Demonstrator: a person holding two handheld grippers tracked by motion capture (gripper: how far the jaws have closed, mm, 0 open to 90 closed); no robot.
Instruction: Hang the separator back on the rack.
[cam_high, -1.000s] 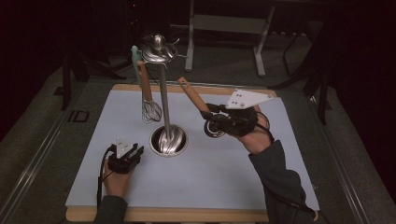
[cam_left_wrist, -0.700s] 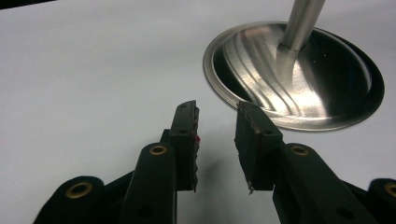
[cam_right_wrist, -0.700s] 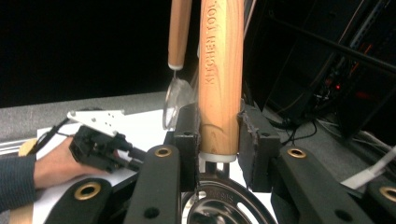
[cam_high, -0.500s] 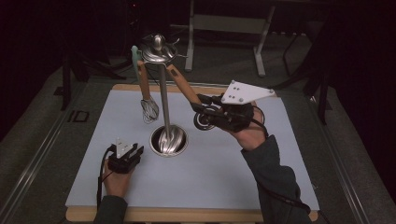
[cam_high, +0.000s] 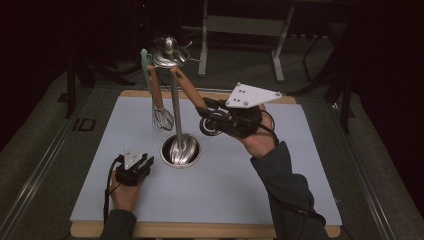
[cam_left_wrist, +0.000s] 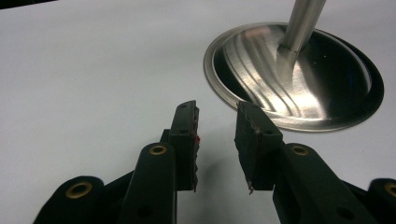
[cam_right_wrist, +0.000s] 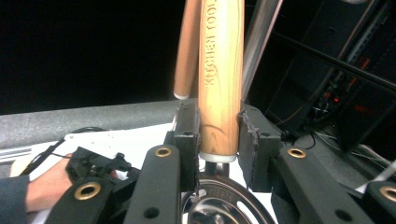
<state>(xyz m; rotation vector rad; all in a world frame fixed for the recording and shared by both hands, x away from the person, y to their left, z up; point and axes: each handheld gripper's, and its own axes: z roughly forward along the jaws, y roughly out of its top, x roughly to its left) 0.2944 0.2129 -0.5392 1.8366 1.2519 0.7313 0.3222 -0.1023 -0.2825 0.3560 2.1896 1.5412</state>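
Nearest the person's edge of the desk (cam_high: 280, 200), short of the stand's round steel base (cam_high: 181, 150), the left tongs (cam_high: 134, 167) rest with their jaws apart and nothing between them, probably parked there so they stay clear of the stand and are ready to steady it. Beyond and to the right of that base, the right tongs (cam_high: 205, 116) are clamped on the lower end of a wooden-handled utensil (cam_high: 187, 90), the pads pressing both sides of the handle just above its steel collar and round head. That handle slants up to the stand's top (cam_high: 169, 54), seemingly held so because its far end is meant for a hook there. It is pale grained wood, lettered "KITCHEN TOOL". A whisk (cam_high: 161, 119) hangs beside the pole.
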